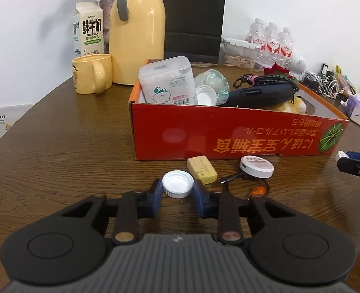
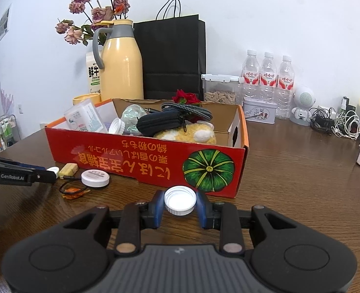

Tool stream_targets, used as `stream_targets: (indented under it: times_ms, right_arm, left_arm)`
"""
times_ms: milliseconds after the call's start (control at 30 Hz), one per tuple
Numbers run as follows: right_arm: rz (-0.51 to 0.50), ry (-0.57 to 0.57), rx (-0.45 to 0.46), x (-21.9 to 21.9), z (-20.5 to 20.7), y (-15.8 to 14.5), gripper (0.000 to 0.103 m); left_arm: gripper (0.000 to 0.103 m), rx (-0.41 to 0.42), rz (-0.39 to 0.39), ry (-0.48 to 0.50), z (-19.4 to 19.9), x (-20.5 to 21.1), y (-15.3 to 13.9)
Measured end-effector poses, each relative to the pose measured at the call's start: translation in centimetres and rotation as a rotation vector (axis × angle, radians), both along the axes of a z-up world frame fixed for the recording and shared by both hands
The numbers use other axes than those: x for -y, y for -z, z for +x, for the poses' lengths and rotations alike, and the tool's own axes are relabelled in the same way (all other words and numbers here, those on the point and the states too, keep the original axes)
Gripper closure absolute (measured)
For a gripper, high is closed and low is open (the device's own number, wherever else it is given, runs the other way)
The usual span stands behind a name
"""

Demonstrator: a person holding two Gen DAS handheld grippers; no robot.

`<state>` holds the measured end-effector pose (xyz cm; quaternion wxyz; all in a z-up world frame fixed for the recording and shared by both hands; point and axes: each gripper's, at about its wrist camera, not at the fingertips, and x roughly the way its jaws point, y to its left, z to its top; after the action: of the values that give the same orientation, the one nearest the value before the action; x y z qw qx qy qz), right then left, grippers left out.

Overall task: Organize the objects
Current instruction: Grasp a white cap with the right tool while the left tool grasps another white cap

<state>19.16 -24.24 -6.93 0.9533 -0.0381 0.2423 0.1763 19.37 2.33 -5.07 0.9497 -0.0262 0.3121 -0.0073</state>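
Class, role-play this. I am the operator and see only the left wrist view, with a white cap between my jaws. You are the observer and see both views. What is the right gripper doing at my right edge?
Observer: The right gripper is shut on a second cap, open side up.
Operator: Where is it relative to the box?
Observer: In front of the box, by the pumpkin picture near its right corner.
Operator: Anything behind the box that I miss?
Observer: A tin stands in front of the bottles.
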Motion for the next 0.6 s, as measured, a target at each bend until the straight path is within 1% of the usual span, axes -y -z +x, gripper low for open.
stream_targets:
  times_ms: [167, 300, 500, 600]
  right_arm:
    - [0.0, 0.001, 0.003, 0.0, -0.1, 0.0, 0.076]
    - [-0.001, 0.0, 0.007, -0.1, -0.2, 0.0, 0.076]
    - [-0.025, -0.02, 0.015, -0.7, -0.6, -0.2, 0.076]
    - [-0.027, -0.034, 0.038, -0.8, -0.9, -0.9, 0.076]
  left_arm:
    - [0.075, 0.033, -0.001, -0.016, -0.5, -0.1, -0.3]
    - [0.075, 0.083, 0.004, -0.021, -1.5, -0.2, -0.9]
    - [0.075, 0.147, 0.012, -0.013, -2.9, 0.0, -2.8]
    - [0.075, 0.18, 0.018, 0.005, -3.2, 0.4, -4.1]
